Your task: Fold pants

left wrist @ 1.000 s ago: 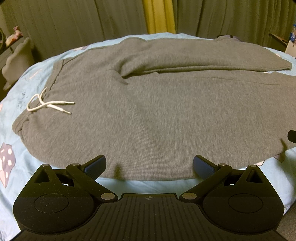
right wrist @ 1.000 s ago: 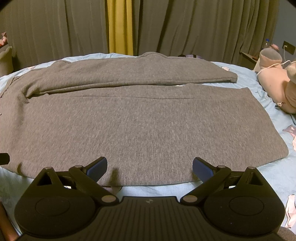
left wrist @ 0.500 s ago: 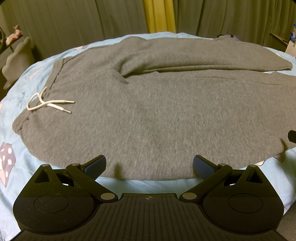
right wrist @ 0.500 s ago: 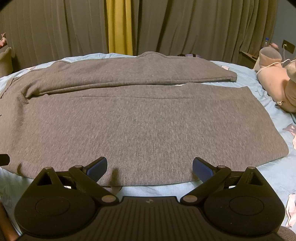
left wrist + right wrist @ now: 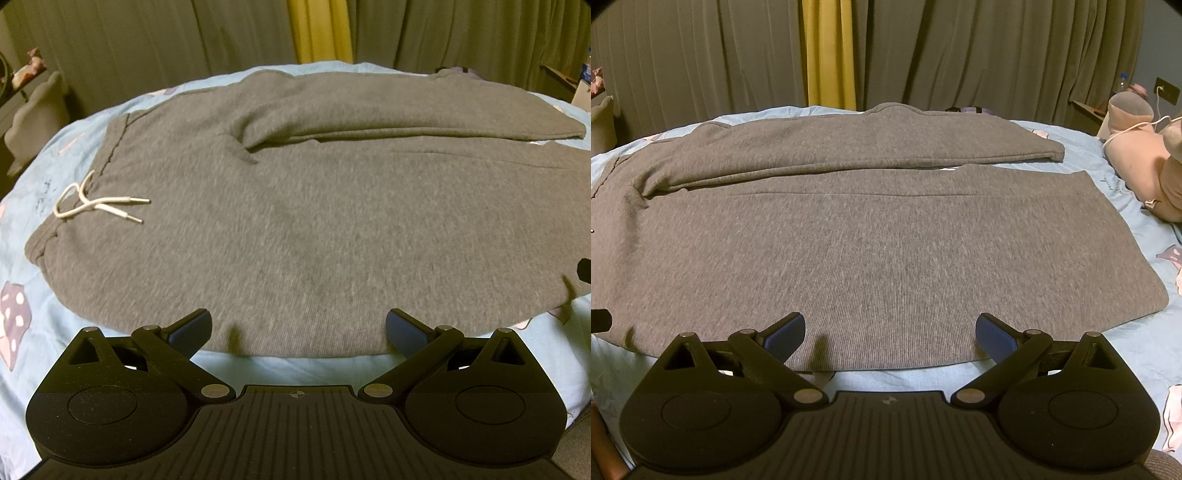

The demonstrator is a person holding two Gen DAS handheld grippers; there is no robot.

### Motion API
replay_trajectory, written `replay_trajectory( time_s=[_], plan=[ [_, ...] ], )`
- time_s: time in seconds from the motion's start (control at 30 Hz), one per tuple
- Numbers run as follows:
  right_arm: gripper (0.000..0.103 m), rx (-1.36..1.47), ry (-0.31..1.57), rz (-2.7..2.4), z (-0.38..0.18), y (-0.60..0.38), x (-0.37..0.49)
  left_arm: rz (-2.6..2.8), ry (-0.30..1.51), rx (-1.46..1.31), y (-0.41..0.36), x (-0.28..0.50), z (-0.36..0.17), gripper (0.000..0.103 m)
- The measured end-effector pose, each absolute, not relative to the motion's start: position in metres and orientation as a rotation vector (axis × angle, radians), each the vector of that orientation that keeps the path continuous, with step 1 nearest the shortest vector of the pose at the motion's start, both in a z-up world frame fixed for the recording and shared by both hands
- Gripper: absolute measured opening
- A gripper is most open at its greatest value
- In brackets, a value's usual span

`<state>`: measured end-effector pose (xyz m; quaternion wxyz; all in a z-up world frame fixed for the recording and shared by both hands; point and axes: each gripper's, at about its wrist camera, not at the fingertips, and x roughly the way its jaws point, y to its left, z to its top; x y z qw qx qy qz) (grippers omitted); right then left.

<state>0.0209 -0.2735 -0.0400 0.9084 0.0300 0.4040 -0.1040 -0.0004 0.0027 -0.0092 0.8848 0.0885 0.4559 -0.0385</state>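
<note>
Grey sweatpants (image 5: 314, 221) lie spread flat across a light blue bed, waistband to the left with a white drawstring (image 5: 96, 205), legs running right. The far leg (image 5: 849, 147) lies alongside the near leg (image 5: 886, 258), its cuff ending at the right. My left gripper (image 5: 297, 330) hovers open over the near edge of the pants by the hip, nothing between its fingers. My right gripper (image 5: 890, 332) stands open over the near edge of the near leg, also empty. The right gripper's tip shows at the left wrist view's right edge (image 5: 583, 267).
The bed sheet (image 5: 33, 192) is light blue with patterned patches. Pink plush toys (image 5: 1145, 173) and a white cable lie at the bed's right. Olive curtains with a yellow strip (image 5: 831, 55) hang behind. A grey cushion (image 5: 37, 110) sits at the far left.
Both views have crept slightly closer to the pants' near edge. Both grippers remain open and the pants lie as before.
</note>
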Motion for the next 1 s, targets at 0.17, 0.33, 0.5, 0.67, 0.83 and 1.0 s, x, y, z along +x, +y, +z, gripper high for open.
replay_trajectory(
  time_s=[0.17, 0.33, 0.5, 0.67, 0.83, 1.0],
  plan=[
    [0.099, 0.062, 0.834, -0.214, -0.0399, -0.2735, 0.0209, -0.080, 0.951, 0.184, 0.0032, 0.0002, -0.0092, 0.103],
    [0.099, 0.061, 0.834, -0.214, -0.0397, -0.2737, 0.0208, -0.079, 0.953, 0.183, 0.0034, 0.0000, -0.0091, 0.103],
    [0.099, 0.062, 0.835, -0.214, -0.0400, -0.2733, 0.0211, -0.079, 0.956, 0.181, 0.0032, 0.0006, -0.0089, 0.103],
    [0.099, 0.062, 0.835, -0.214, -0.0403, -0.2735, 0.0209, -0.078, 0.957, 0.181, 0.0033, 0.0009, -0.0091, 0.103],
    [0.099, 0.067, 0.837, -0.213, -0.0414, -0.2722, 0.0210, -0.076, 0.961, 0.184, 0.0025, 0.0011, -0.0100, 0.103],
    [0.099, 0.070, 0.837, -0.210, -0.0425, -0.2734, 0.0212, -0.074, 0.969, 0.186, 0.0023, 0.0023, -0.0107, 0.103]
  ],
)
